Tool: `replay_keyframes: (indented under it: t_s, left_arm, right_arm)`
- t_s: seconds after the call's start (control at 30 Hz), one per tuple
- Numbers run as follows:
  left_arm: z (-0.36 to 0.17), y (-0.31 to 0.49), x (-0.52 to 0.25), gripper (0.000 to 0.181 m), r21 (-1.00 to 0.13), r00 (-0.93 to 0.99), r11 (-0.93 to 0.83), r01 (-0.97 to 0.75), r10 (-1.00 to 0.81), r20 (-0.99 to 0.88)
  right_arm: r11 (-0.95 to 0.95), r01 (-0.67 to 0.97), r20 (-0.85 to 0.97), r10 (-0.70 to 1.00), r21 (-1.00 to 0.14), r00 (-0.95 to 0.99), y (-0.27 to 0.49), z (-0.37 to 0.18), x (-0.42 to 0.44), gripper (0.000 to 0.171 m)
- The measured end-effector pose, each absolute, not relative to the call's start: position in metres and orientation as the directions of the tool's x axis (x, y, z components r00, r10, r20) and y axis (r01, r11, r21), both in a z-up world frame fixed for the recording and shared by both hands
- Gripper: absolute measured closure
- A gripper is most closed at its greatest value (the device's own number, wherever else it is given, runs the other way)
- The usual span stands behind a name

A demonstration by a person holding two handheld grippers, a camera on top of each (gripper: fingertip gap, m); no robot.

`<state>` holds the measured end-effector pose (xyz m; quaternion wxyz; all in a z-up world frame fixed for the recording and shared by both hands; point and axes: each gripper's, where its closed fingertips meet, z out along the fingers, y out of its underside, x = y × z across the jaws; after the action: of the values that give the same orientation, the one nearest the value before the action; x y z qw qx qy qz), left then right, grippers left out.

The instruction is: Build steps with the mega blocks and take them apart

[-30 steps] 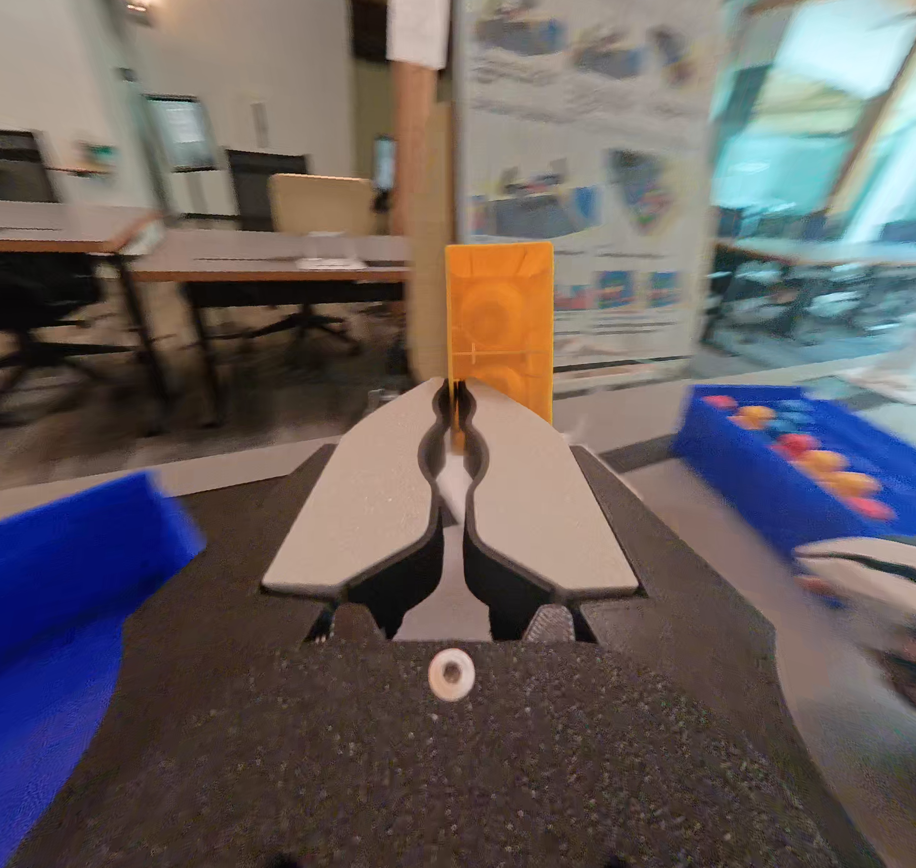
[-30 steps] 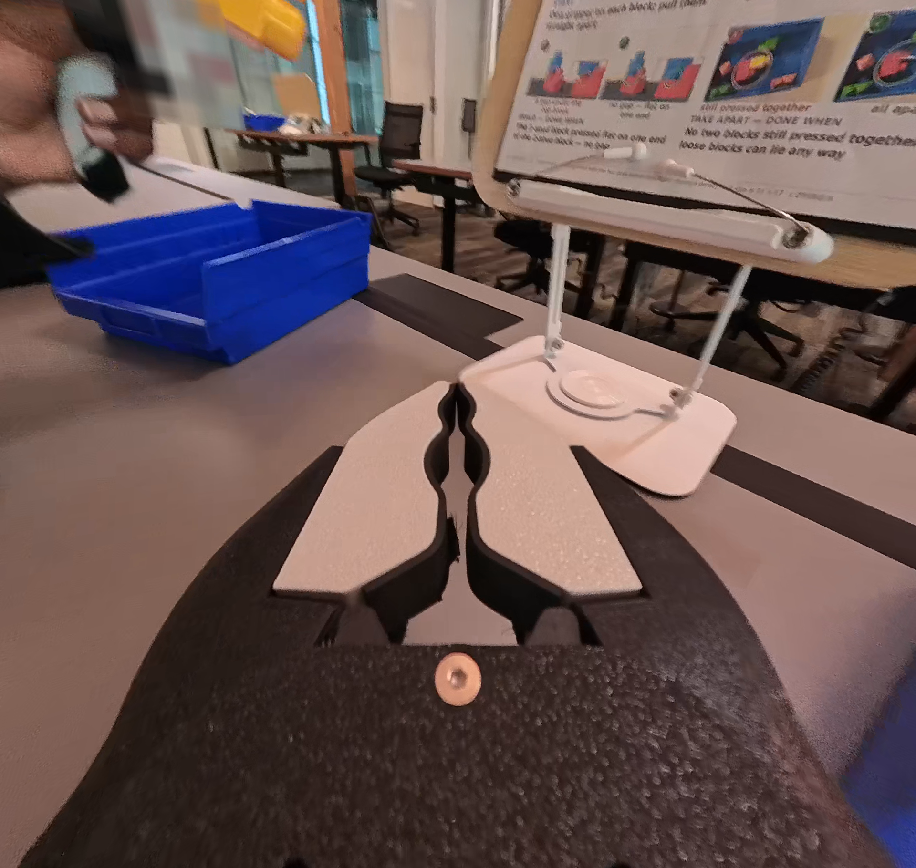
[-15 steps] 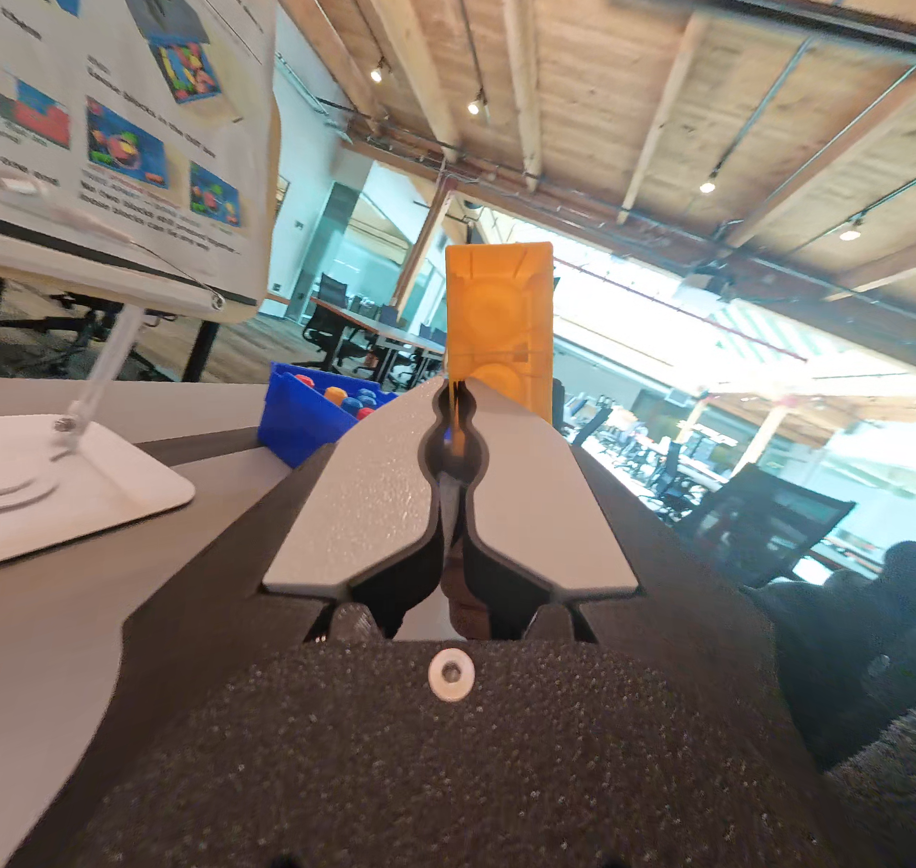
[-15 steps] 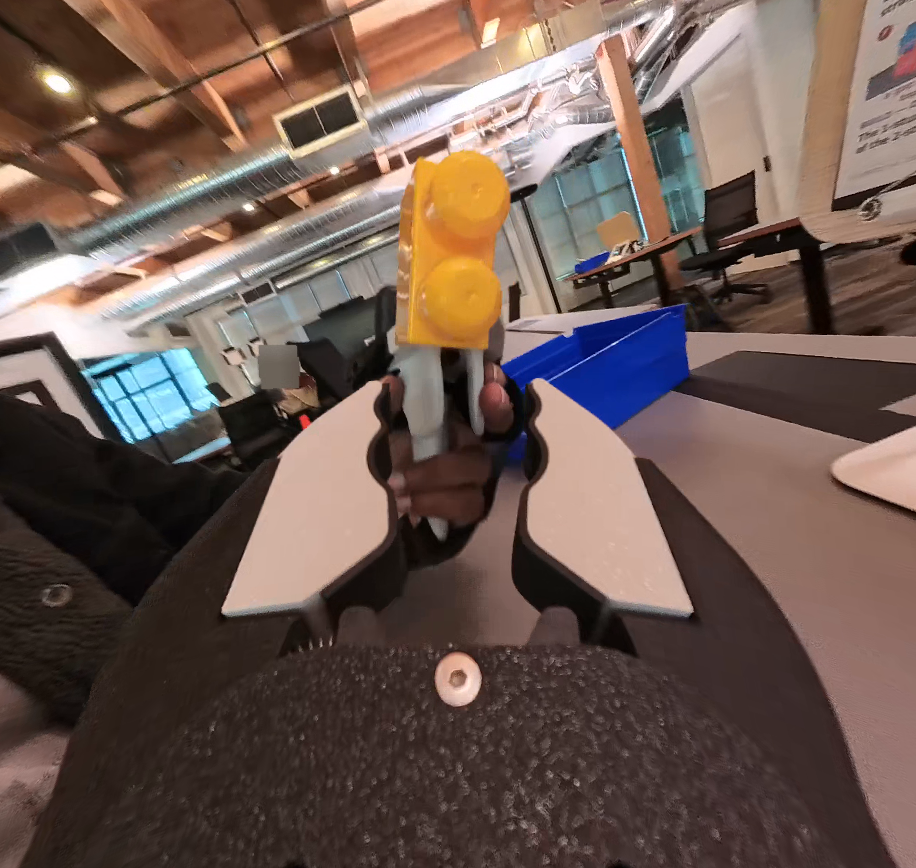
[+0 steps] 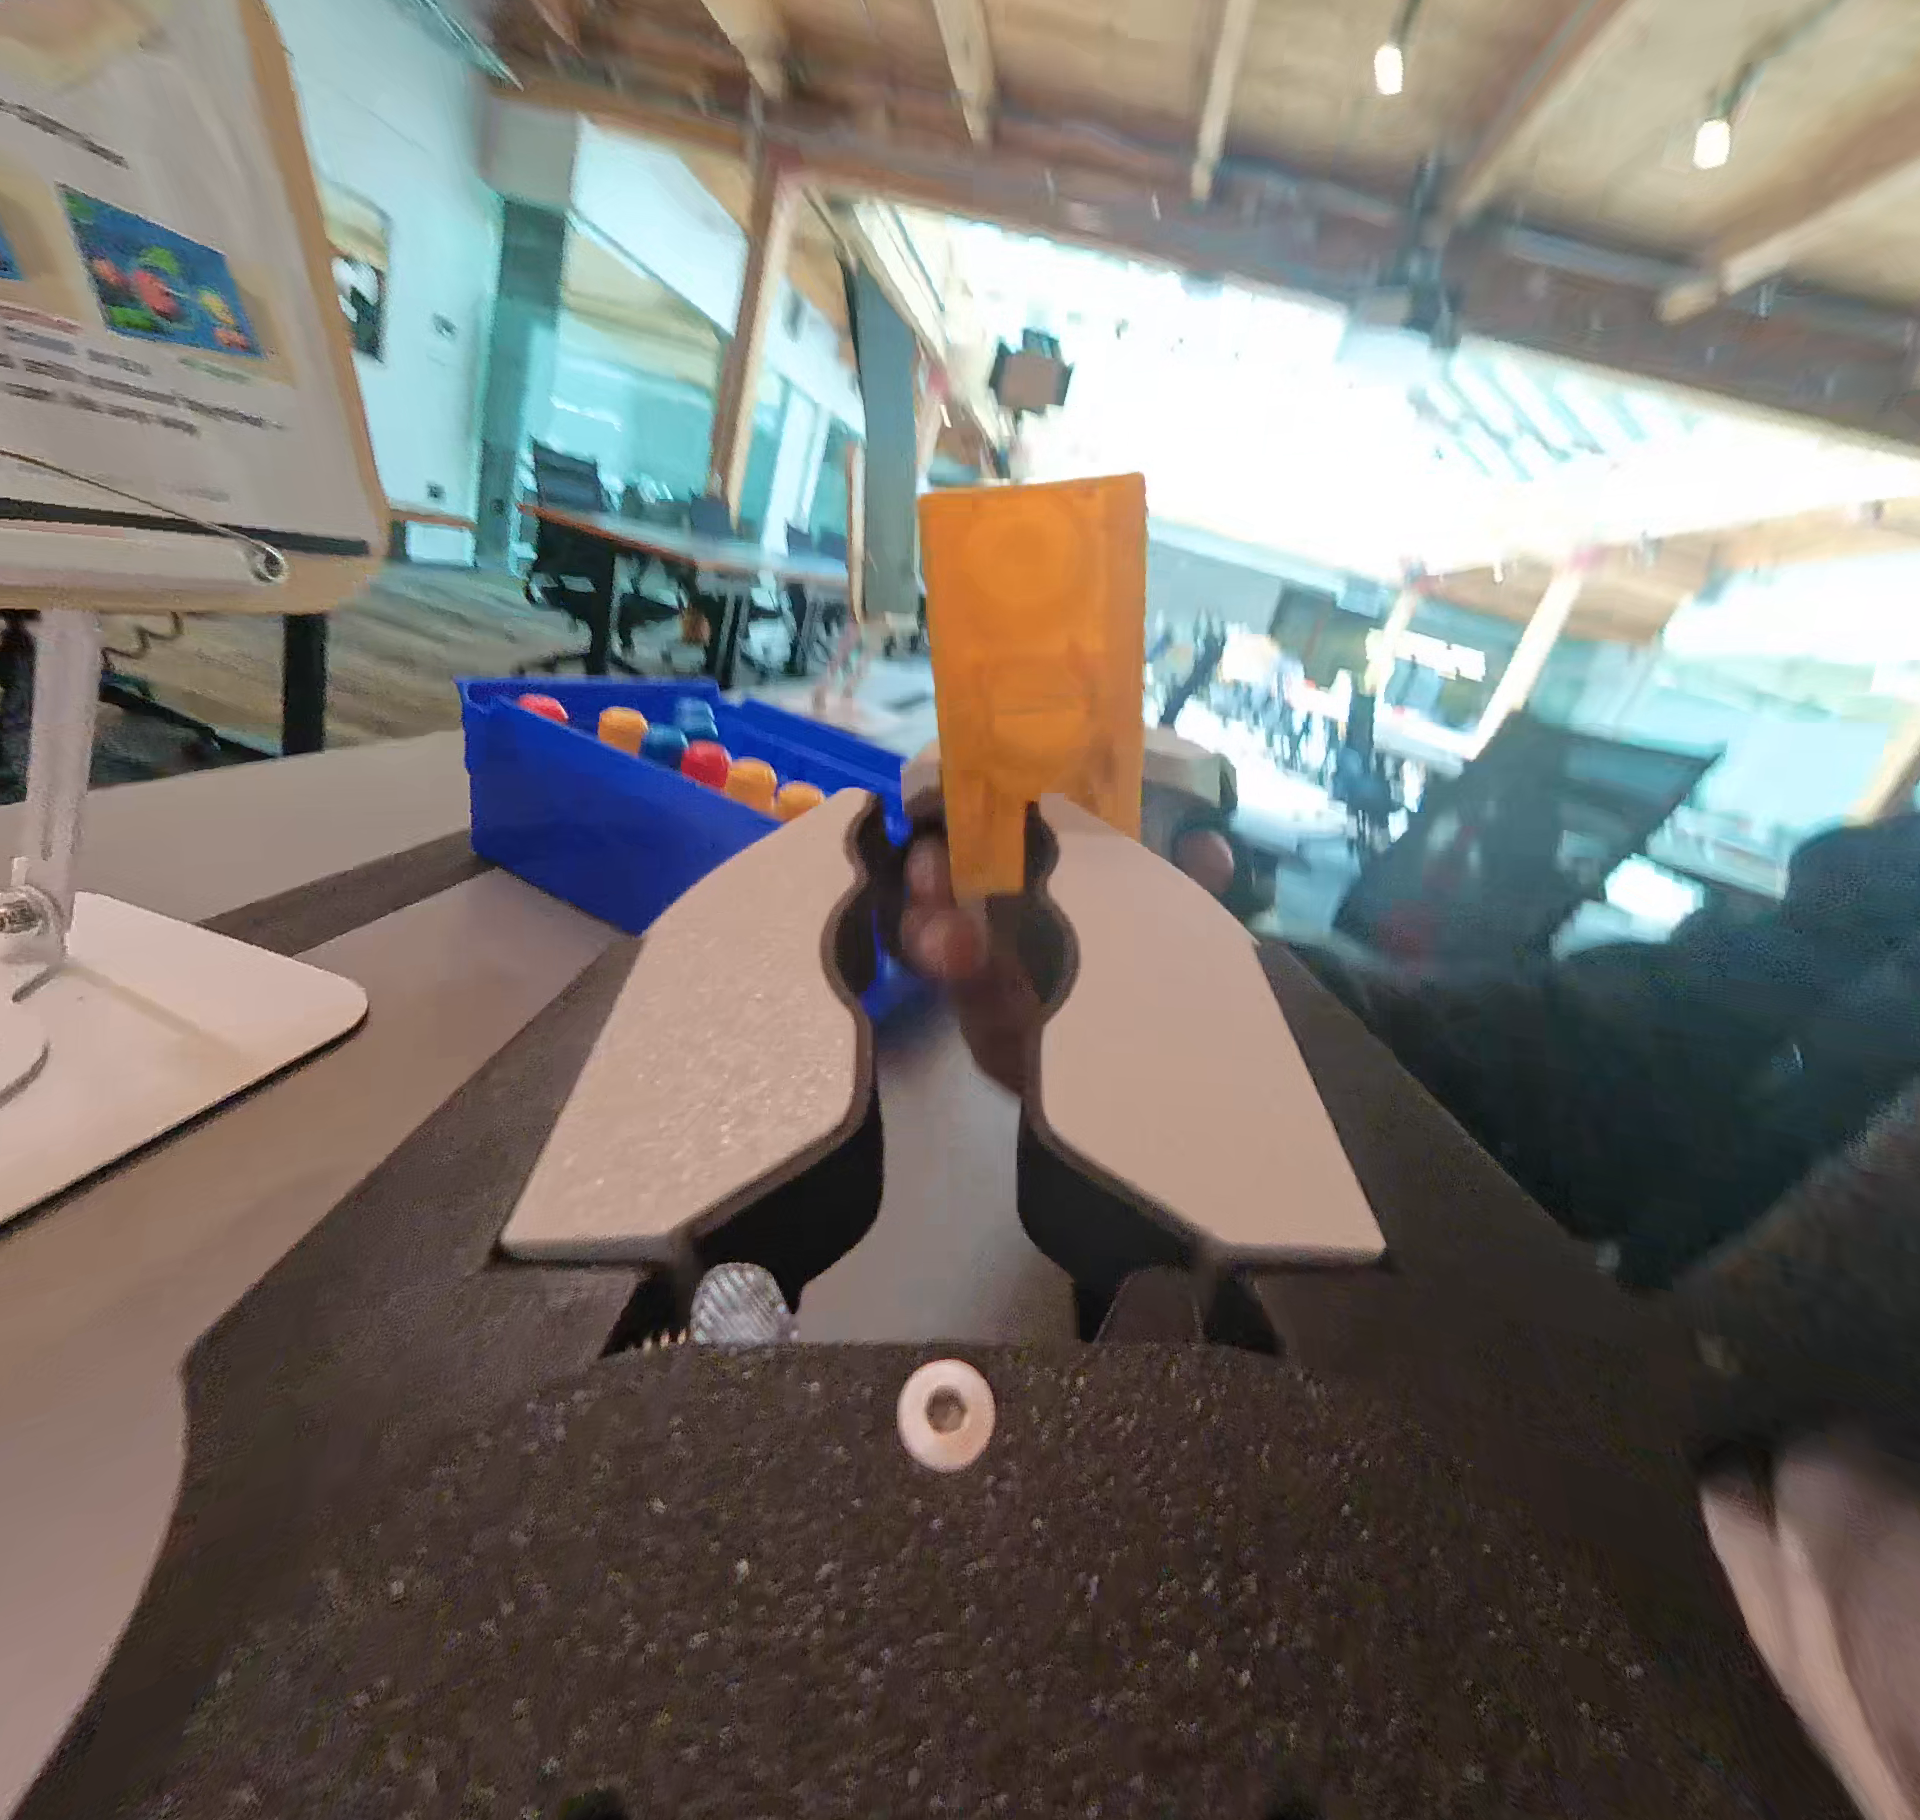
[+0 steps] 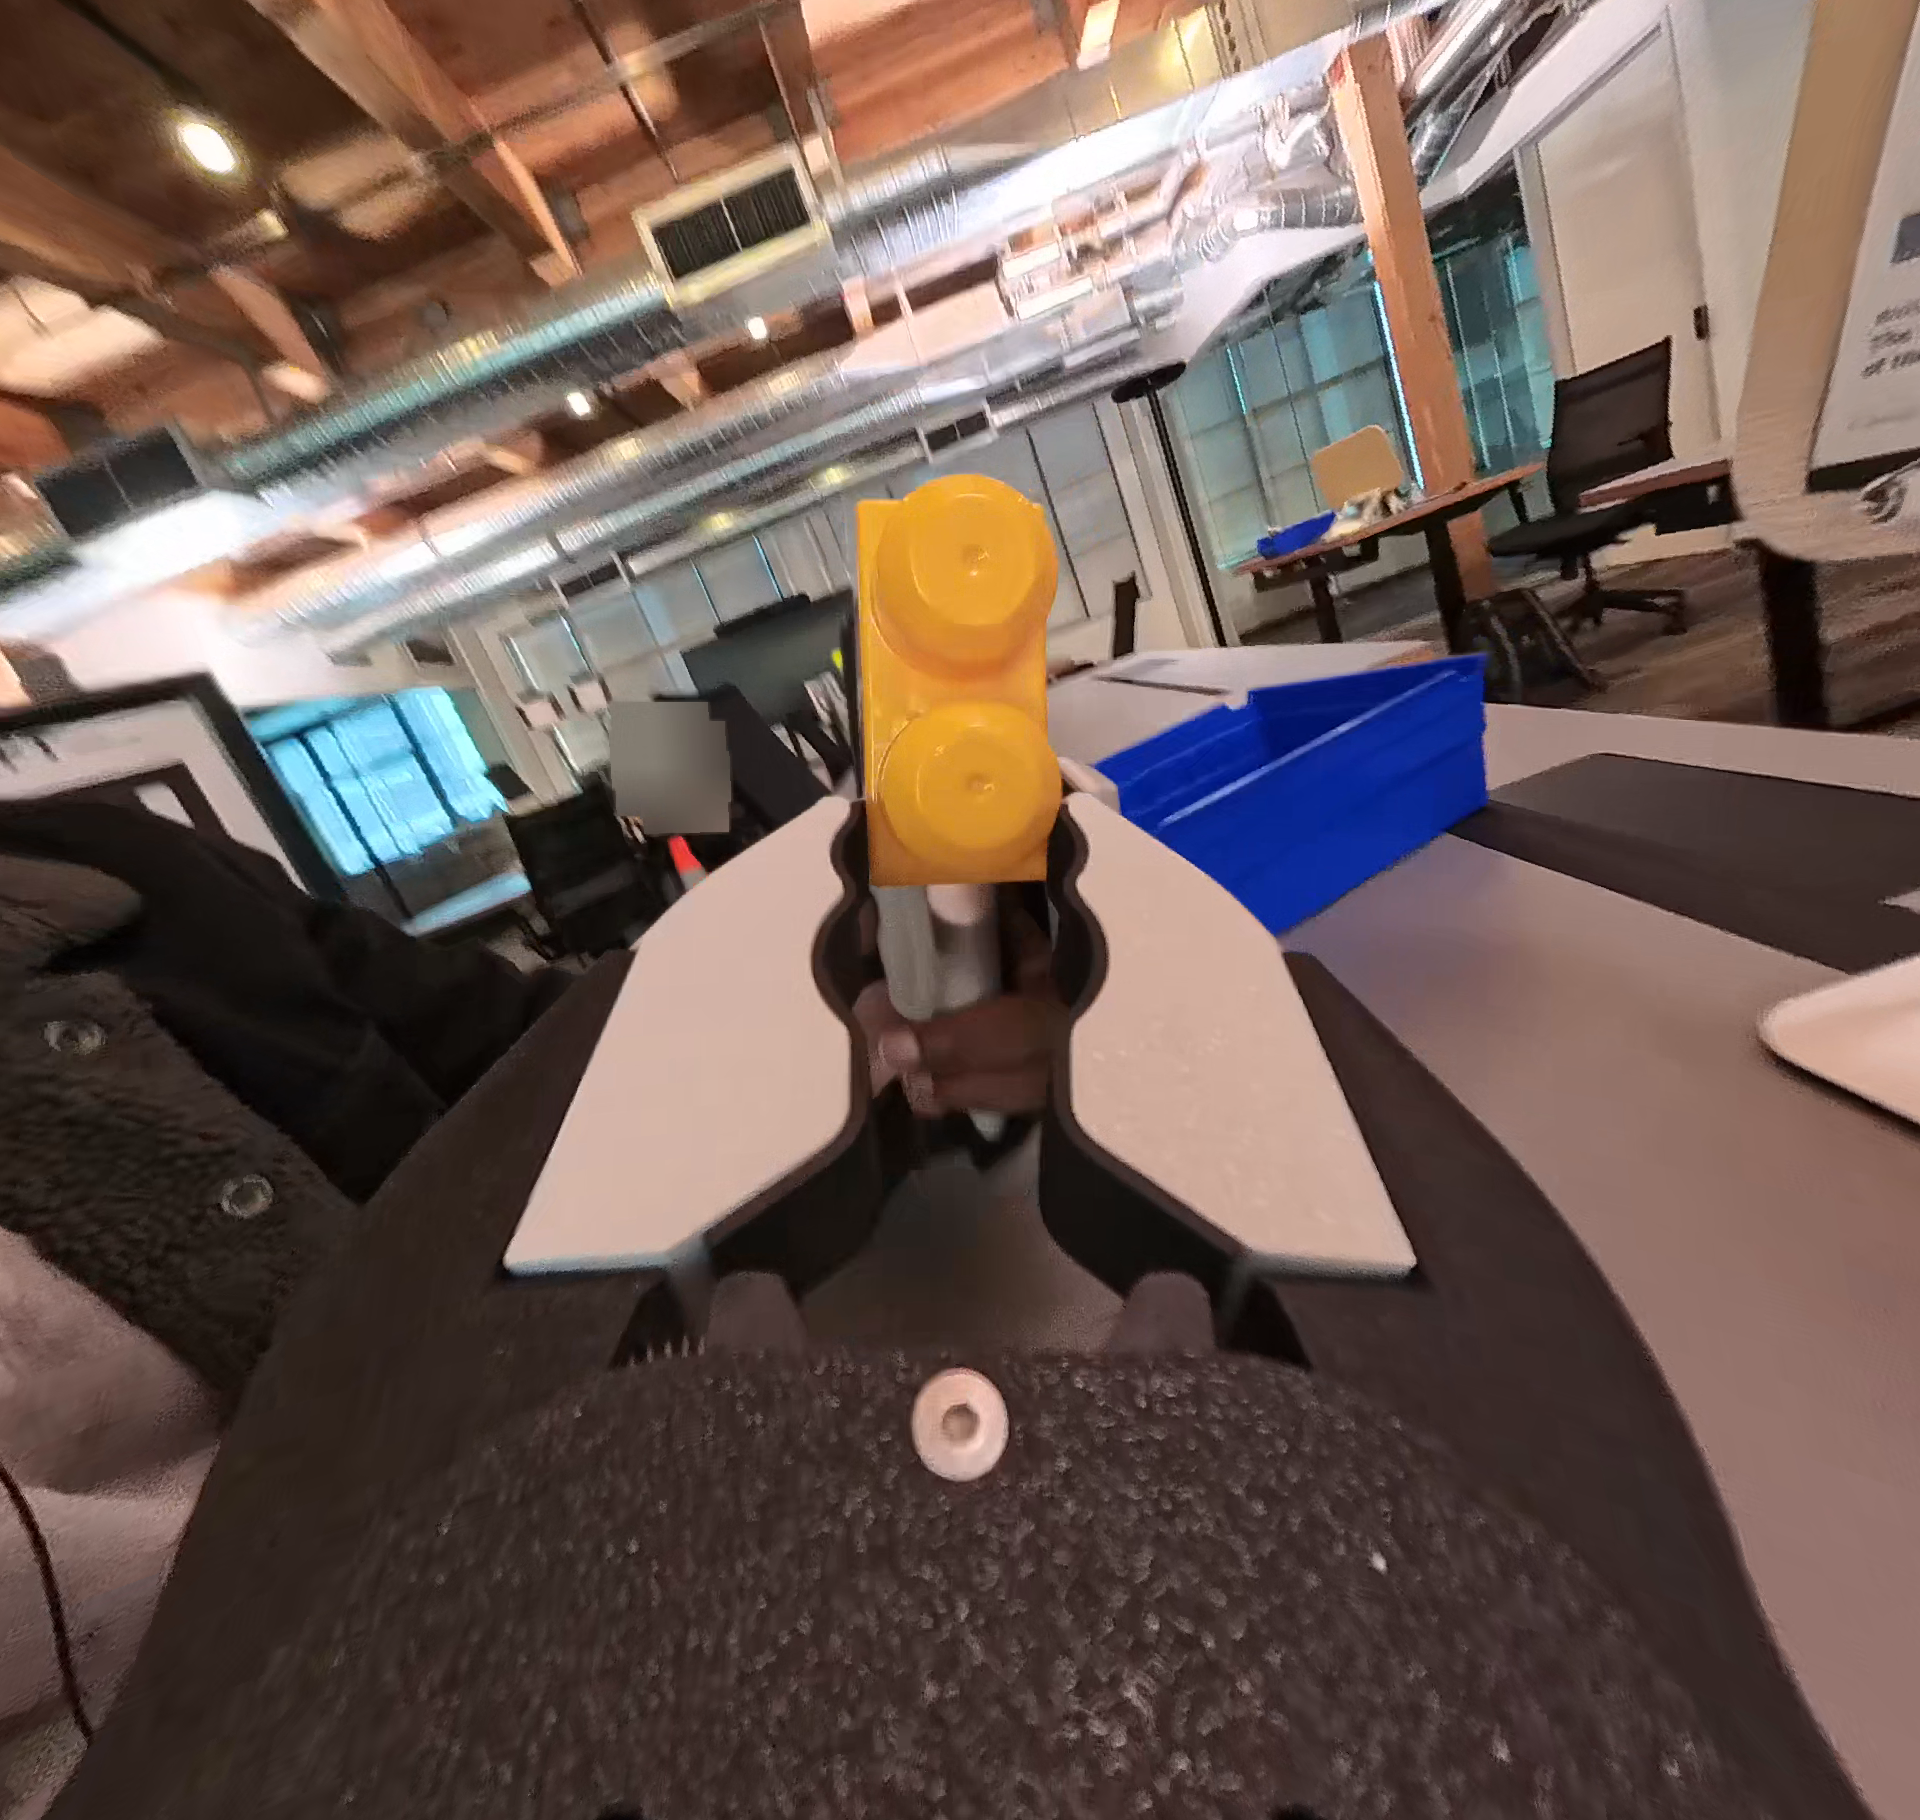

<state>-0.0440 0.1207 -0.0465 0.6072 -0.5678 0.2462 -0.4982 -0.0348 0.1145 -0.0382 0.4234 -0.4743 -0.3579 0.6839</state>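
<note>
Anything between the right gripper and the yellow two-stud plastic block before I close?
Nothing visible. The yellow two-stud plastic block sits right between the right gripper fingertips. The left gripper has its grey fingers just under the block's lower end.

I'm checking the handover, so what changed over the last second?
The right gripper swung up from the table, opened, then narrowed around the orange block; its tips now sit against the block's sides. The left gripper, clamped on the block until half a second ago, has spread its jaws, apparently releasing it. The block stayed upright, and the blue bin of blocks stayed on the table.
</note>
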Motion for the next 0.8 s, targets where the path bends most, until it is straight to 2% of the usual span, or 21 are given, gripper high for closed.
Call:
replay_keyframes:
  t_s: [0.1, 0.23, 0.33, 0.43, 0.6, 0.8]
  left_arm:
    - [-0.060, 0.119, -0.057, 0.140, -0.995, 0.419, -0.078, 0.058, -0.903, 0.095]
    - [-0.071, 0.111, -0.069, 0.132, -0.986, 0.419, -0.012, -0.168, -0.906, -0.060]
    - [-0.087, 0.104, -0.065, 0.131, -0.961, 0.377, -0.013, -0.278, -0.921, -0.097]
    - [-0.103, 0.099, -0.057, 0.131, -0.940, 0.340, -0.026, -0.340, -0.935, -0.098]
    - [-0.120, 0.097, -0.050, 0.133, -0.916, 0.313, -0.034, -0.399, -0.944, -0.101]
    - [-0.125, 0.099, -0.051, 0.135, -0.912, 0.317, -0.047, -0.408, -0.944, -0.094]
  right_arm:
    - [-0.210, -0.065, -0.205, 0.976, -0.976, -0.076, 0.123, -0.049, -0.028, 0.138]
    - [-0.053, 0.214, -0.058, 0.998, -0.975, -0.017, 0.129, -0.081, -0.019, 0.138]
    - [0.082, 0.474, 0.066, 0.997, -0.877, -0.051, 0.124, -0.122, -0.012, 0.138]
    - [0.149, 0.654, 0.108, 0.989, -0.742, -0.102, 0.117, -0.158, -0.005, 0.138]
    - [0.163, 0.784, 0.076, 0.986, -0.600, -0.147, 0.107, -0.190, 0.002, 0.138]
    - [0.189, 0.851, 0.091, 0.982, -0.490, -0.166, 0.103, -0.207, 0.008, 0.138]
